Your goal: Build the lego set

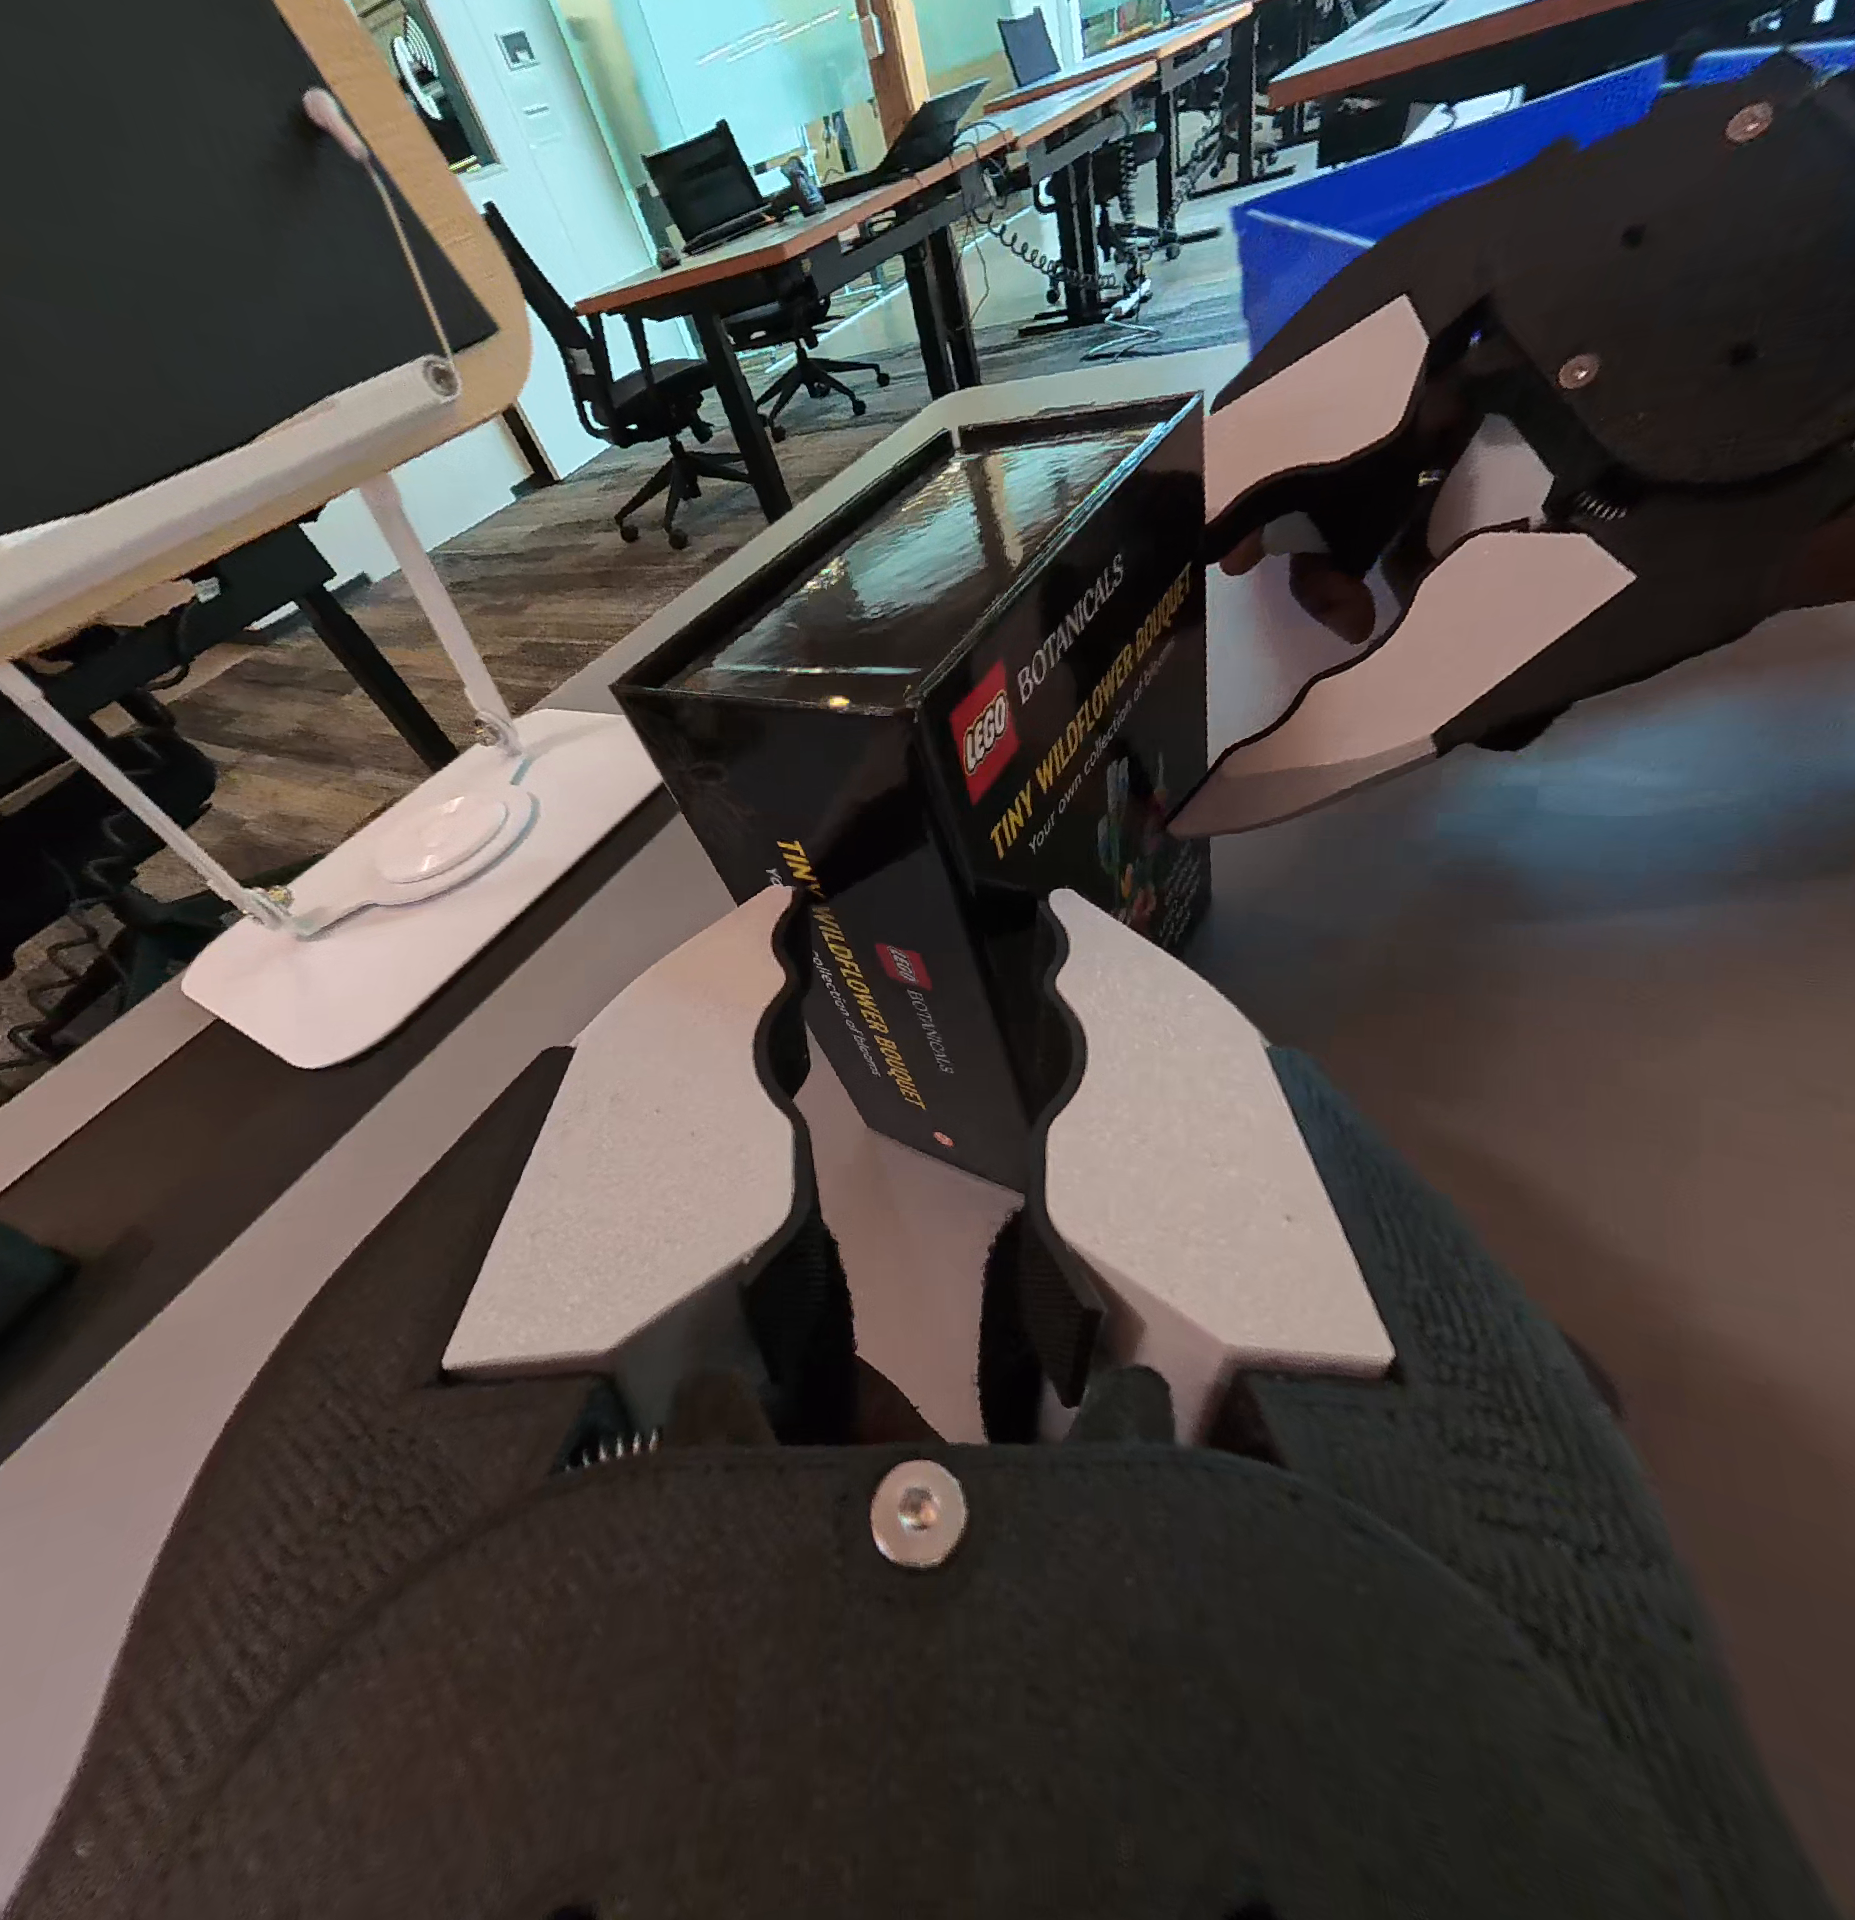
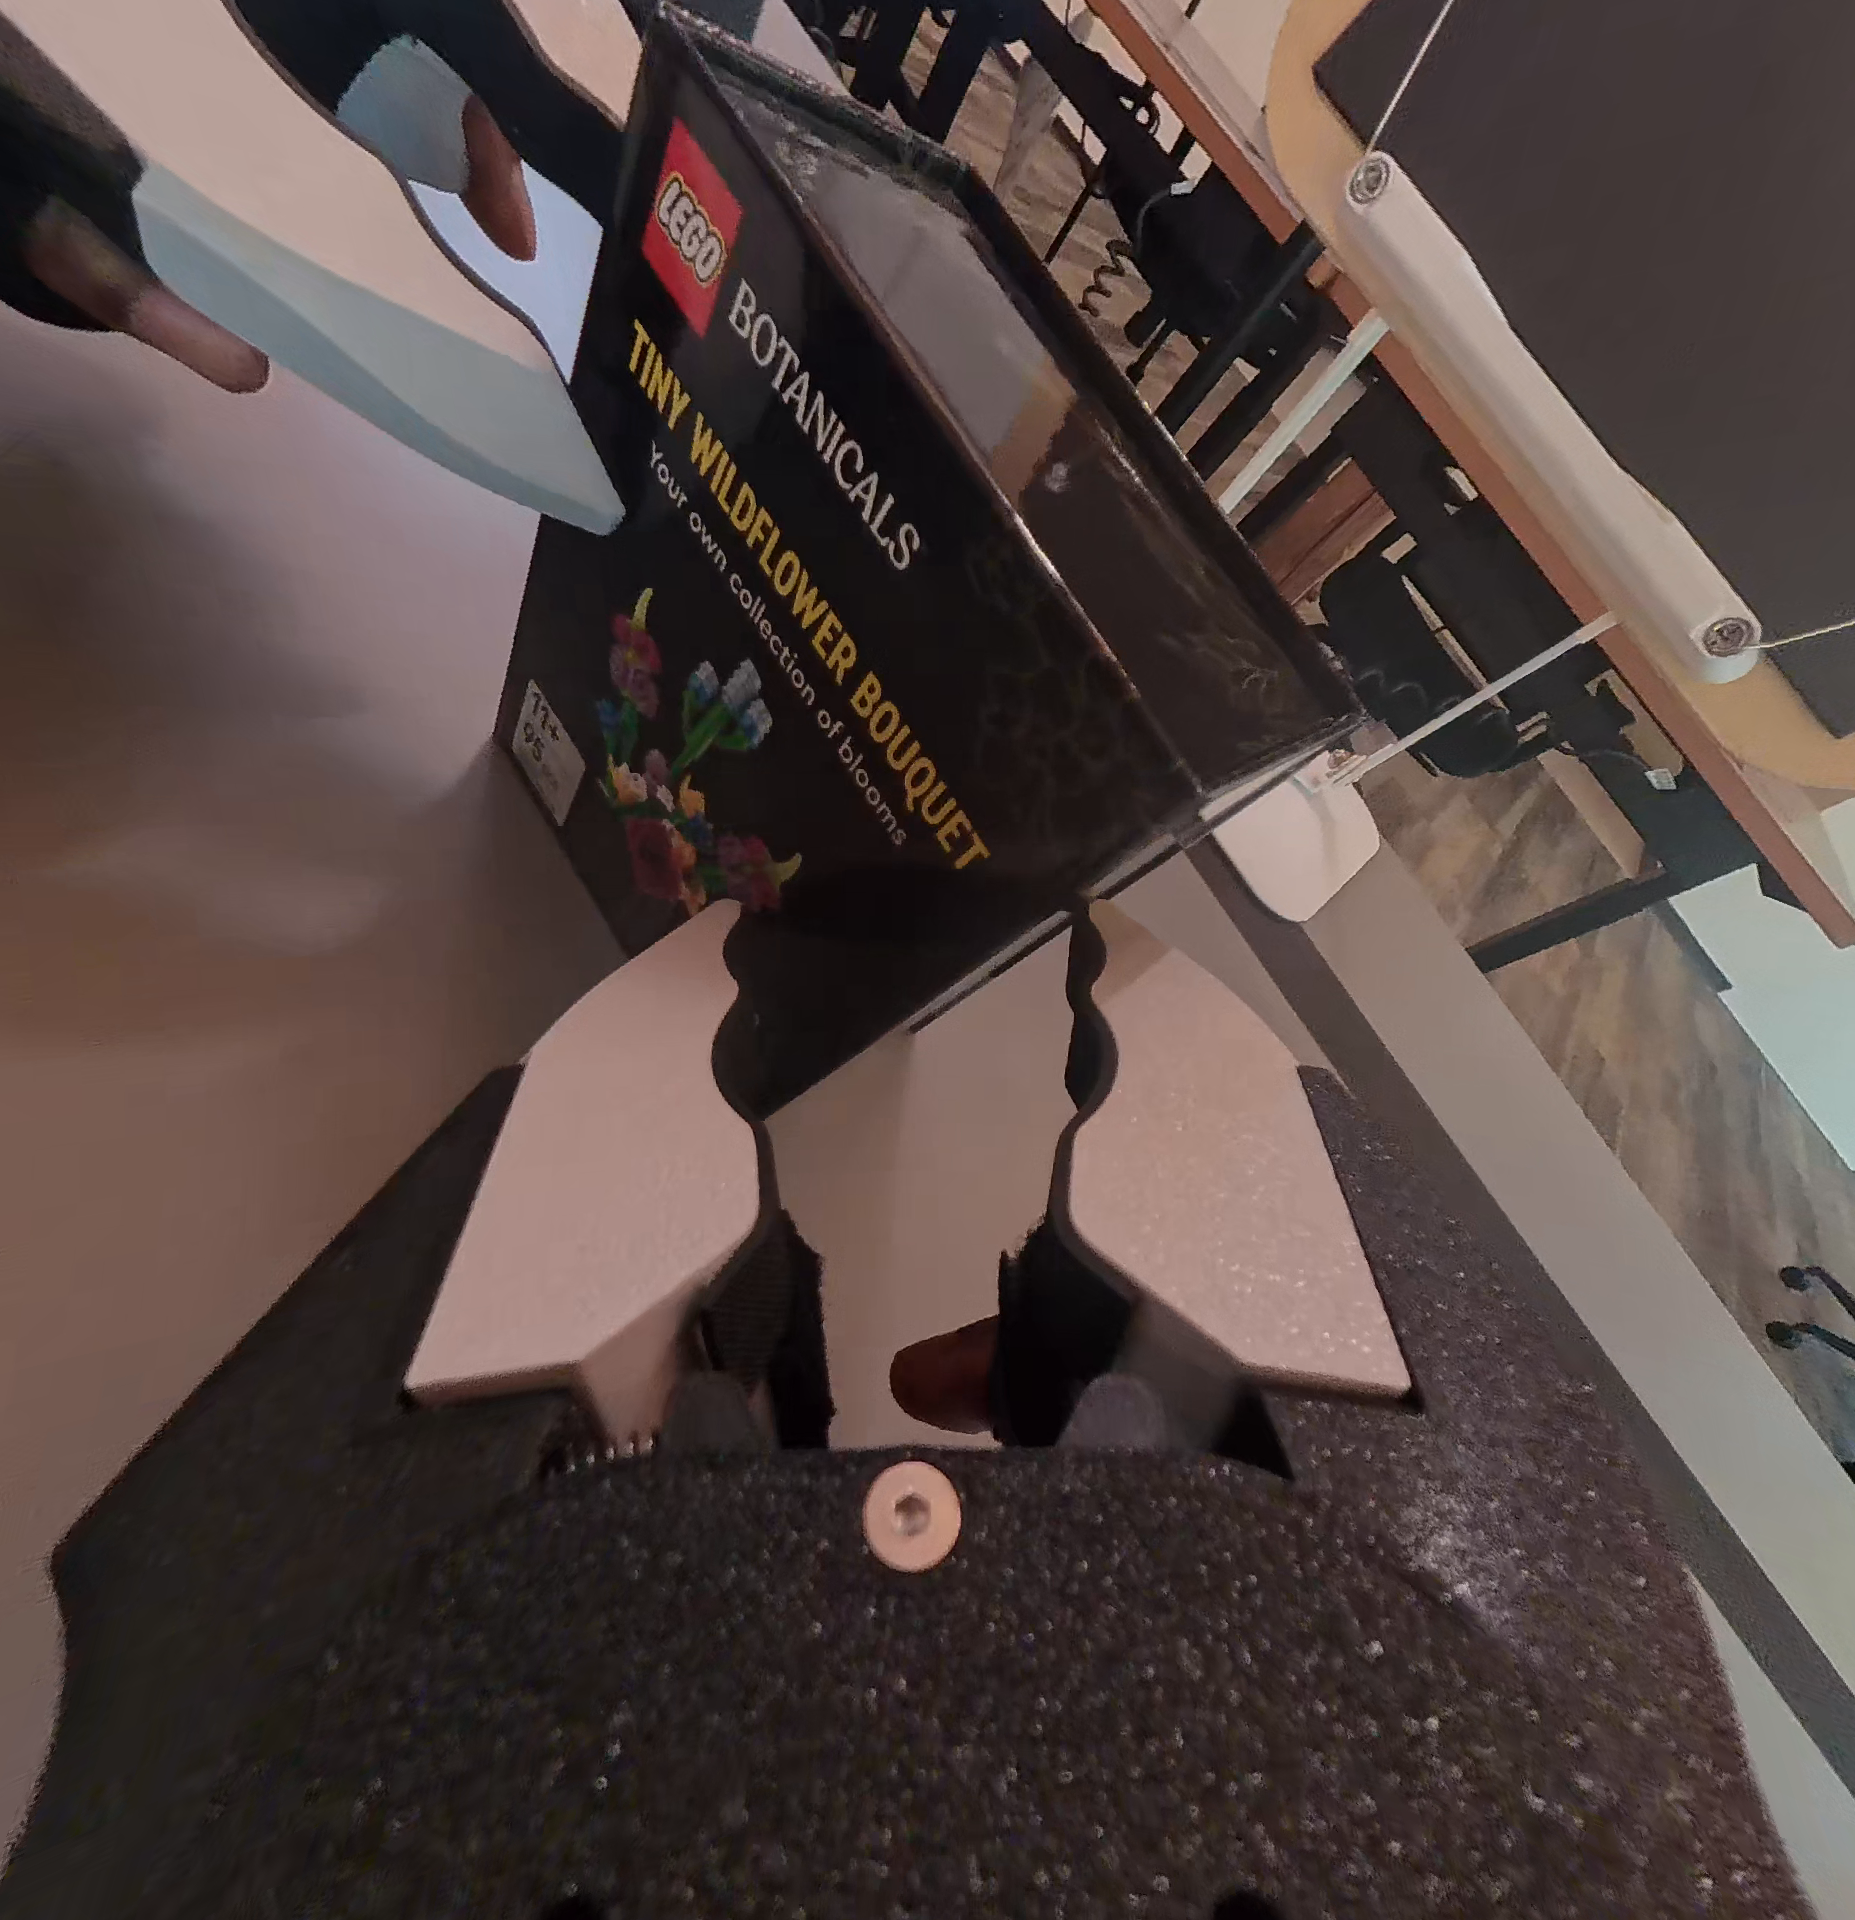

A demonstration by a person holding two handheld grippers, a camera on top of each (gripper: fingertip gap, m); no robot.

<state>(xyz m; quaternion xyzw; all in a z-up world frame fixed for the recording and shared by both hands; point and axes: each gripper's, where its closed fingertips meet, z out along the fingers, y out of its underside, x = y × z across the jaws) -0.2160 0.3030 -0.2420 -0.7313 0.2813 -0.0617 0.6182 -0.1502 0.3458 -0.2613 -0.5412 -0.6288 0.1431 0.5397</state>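
Note:
A black lego box [image 1: 954, 582] with a flower picture stands tilted on the white table [image 1: 1577, 1091]. My left gripper [image 1: 923, 904] is shut on its near end, with one narrow side of the box between the fingers. My right gripper [image 1: 1198, 644] reaches in from the upper right, one finger on the printed front and the other by the far edge. In the right wrist view, the box [image 2: 902, 520] has its lower corner between the fingers of my right gripper [image 2: 912, 909], which touch it on both sides. My left gripper [image 2: 596, 322] shows at the upper left, a finger on the box front.
A black board [image 1: 175, 260] with a wooden border leans on a white stand whose base [image 1: 403, 914] lies at the table's left edge; it also shows in the right wrist view [image 2: 1307, 852]. A blue bin [image 1: 1422, 208] stands at the back right. Desks and office chairs [image 1: 642, 395] lie beyond the table.

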